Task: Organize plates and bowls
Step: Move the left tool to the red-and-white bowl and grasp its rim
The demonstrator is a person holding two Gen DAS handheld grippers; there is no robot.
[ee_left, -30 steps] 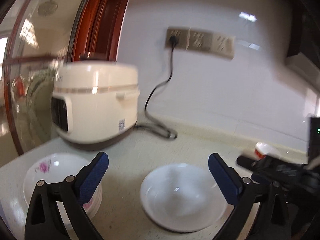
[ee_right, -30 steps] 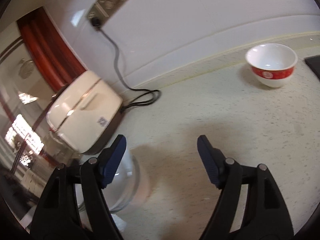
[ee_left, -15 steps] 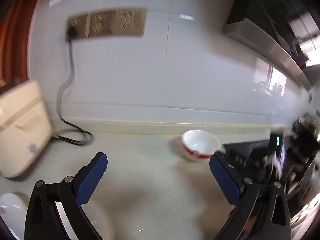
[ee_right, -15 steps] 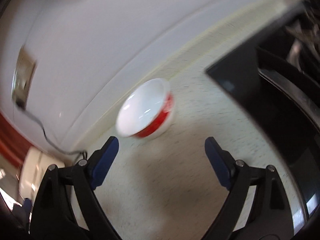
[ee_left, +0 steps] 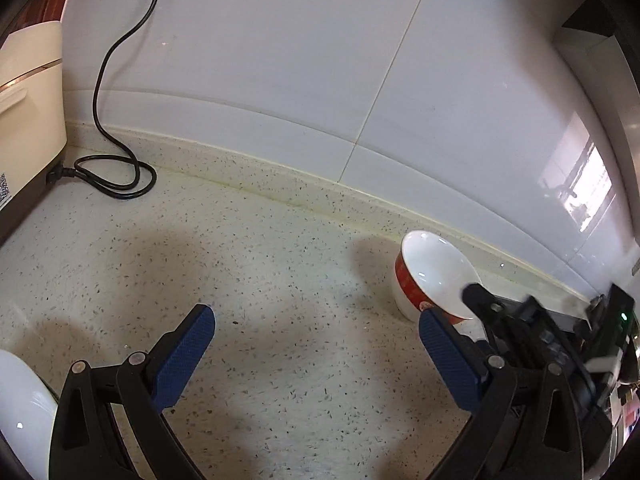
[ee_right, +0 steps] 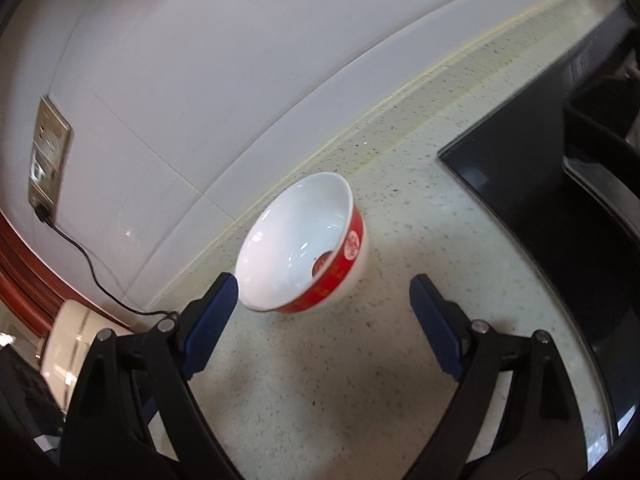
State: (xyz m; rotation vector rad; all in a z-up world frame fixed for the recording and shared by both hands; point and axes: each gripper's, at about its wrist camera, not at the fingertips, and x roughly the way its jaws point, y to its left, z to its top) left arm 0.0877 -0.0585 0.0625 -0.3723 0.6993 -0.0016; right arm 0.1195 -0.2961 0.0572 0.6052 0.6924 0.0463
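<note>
A white bowl [ee_right: 304, 240] with a red band stands on the speckled counter [ee_right: 320, 400] near the wall. My right gripper [ee_right: 324, 312] is open and just short of it, the bowl lying beyond and between the blue pads without touching them; its left pad tip is close to the rim. In the left wrist view the same bowl [ee_left: 432, 276] is at the right, with one of the right gripper's black fingers [ee_left: 486, 302] in front of it. My left gripper [ee_left: 320, 344] is open and empty over bare counter. A white plate's edge [ee_left: 20, 408] shows at the bottom left.
A cream rice cooker [ee_left: 28, 100] stands at the left, its black cable [ee_left: 116, 176] looped on the counter by the wall. A black glass stovetop [ee_right: 520, 184] lies right of the bowl. A wall socket [ee_right: 48, 152] is up on the tiles.
Both grippers swung right, away from the rice cooker and plates. The bowl came close in front of the right gripper, whose jaws stand wider than a second ago. The left gripper stays open.
</note>
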